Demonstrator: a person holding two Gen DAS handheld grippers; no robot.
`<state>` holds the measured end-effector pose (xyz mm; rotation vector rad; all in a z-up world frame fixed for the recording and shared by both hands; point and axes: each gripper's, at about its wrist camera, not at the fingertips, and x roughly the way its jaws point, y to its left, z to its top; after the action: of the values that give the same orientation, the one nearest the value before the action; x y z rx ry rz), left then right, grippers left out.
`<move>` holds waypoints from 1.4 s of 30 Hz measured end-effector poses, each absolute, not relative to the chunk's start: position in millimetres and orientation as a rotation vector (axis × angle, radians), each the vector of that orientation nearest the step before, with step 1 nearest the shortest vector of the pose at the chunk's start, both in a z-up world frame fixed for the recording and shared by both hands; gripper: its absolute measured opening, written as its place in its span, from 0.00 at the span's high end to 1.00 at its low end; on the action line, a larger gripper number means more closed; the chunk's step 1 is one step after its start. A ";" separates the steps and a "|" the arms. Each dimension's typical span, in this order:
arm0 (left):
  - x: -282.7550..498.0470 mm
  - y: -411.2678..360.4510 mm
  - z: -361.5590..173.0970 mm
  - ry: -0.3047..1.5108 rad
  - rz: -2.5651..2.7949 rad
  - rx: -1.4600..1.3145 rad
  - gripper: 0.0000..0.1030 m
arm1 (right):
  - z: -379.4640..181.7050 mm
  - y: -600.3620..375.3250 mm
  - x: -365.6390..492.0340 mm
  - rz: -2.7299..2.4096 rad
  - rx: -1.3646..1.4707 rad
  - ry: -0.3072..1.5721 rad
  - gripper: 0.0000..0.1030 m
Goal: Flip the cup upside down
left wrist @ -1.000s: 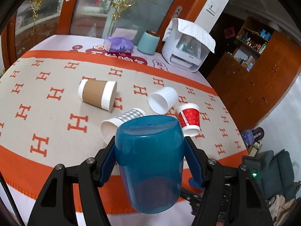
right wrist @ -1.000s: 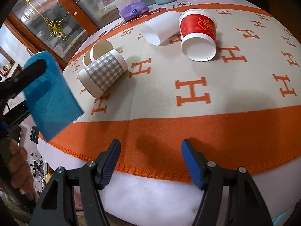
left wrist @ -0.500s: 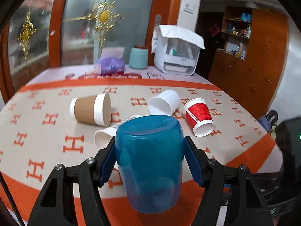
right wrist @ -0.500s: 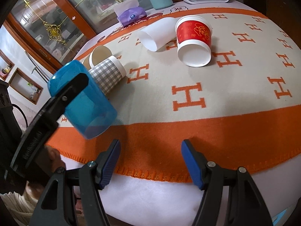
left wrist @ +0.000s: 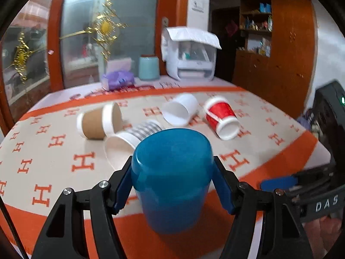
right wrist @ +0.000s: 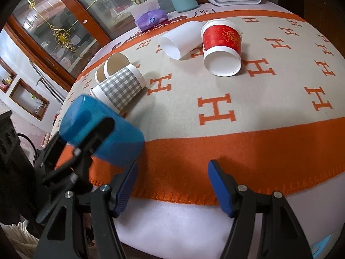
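My left gripper (left wrist: 172,179) is shut on a blue plastic cup (left wrist: 172,177), held with its closed base up and its mouth down, low over the orange border of the table cloth. In the right wrist view the same cup (right wrist: 101,129) and the left gripper (right wrist: 97,133) show at the left, over the cloth's near edge. My right gripper (right wrist: 172,185) is open and empty above the table's front edge; one of its blue pads shows in the left wrist view (left wrist: 278,183).
Several paper cups lie on their sides on the cloth: brown (left wrist: 97,122), grey check (right wrist: 120,86), white (right wrist: 181,40), red (right wrist: 222,45). A purple tissue pack (right wrist: 151,19), a teal canister (right wrist: 183,0) and a white appliance (left wrist: 189,54) stand at the back.
My left gripper has lowered and levelled, bringing the blue cup down toward the cloth's orange border and closer to my right gripper. The right gripper has stayed nearly still.
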<state>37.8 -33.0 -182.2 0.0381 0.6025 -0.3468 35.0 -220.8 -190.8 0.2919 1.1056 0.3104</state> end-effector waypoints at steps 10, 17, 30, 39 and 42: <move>41.3 -20.1 -187.0 0.688 -0.309 -0.046 0.10 | -182.2 -221.0 30.1 0.320 0.300 1.082 0.35; 33.0 -14.9 -177.7 0.720 -0.296 -0.050 0.07 | -171.9 -215.0 21.6 0.333 0.281 1.053 0.35; 9.3 8.4 -131.0 0.783 -0.181 -0.051 0.01 | -121.6 -199.0 -11.2 0.346 0.159 0.937 0.35; -1.0 9.8 -84.3 0.853 -0.104 -0.056 0.01 | -68.1 -197.8 -18.8 0.376 0.187 0.857 0.35; -5.7 10.4 -66.6 0.830 -0.055 -0.041 0.01 | -50.5 -195.7 -21.3 0.386 0.200 0.831 0.35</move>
<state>-5.7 10.4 -66.6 -0.0412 0.8297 -0.0546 -21.3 -195.7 -50.5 0.1996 0.8306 0.3863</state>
